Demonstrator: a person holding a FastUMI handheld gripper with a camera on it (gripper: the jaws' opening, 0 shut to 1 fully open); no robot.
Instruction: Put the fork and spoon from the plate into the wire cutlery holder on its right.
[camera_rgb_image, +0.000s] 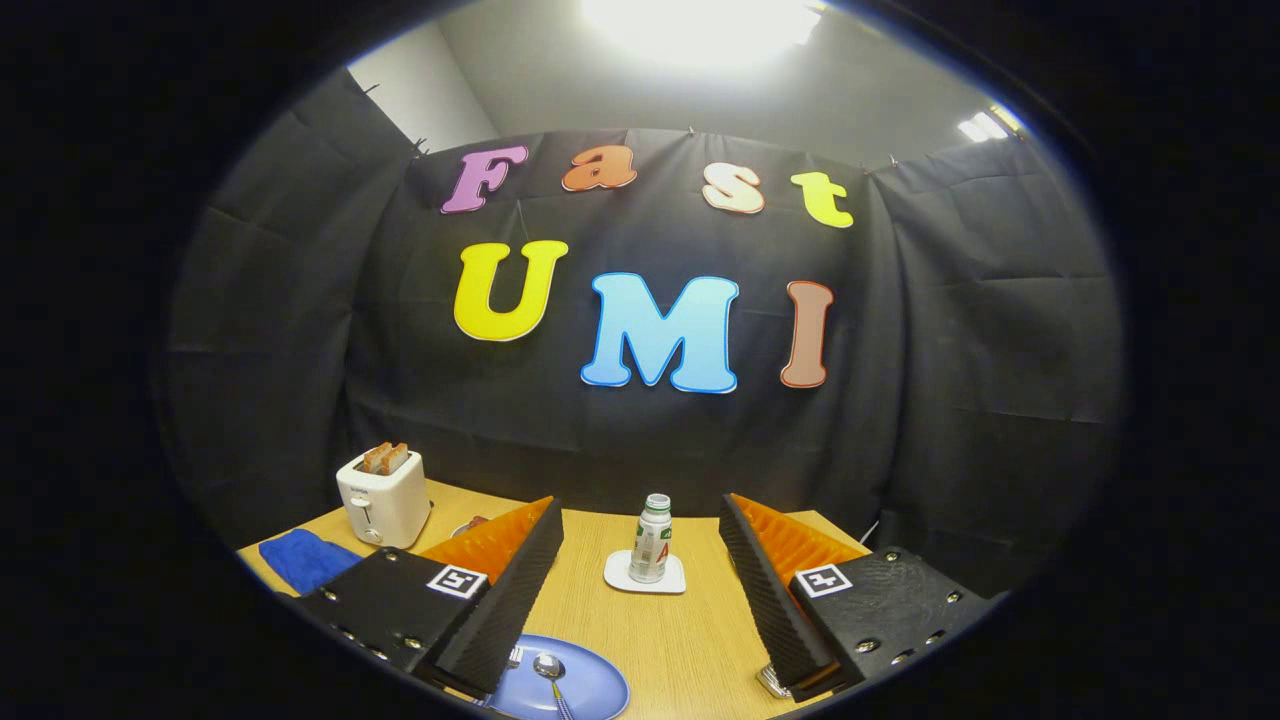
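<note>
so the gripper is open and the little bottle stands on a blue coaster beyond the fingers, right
Not quite. In the gripper view the gripper is open and the bottle stands beyond the fingers, but its coaster is white. The blue thing is the plate nearer the fingers.

A blue plate (590, 690) carries a silver spoon (550, 668) with a blue handle on the light wood-grain tabletop (690, 640). Mid-table, a white coaster (645, 577) holds a bottle (652, 540) with a green-and-white label. Toward the far left corner: white toaster (384, 498) with brown toast (385, 458), and a blue cloth (305, 560)
</note>
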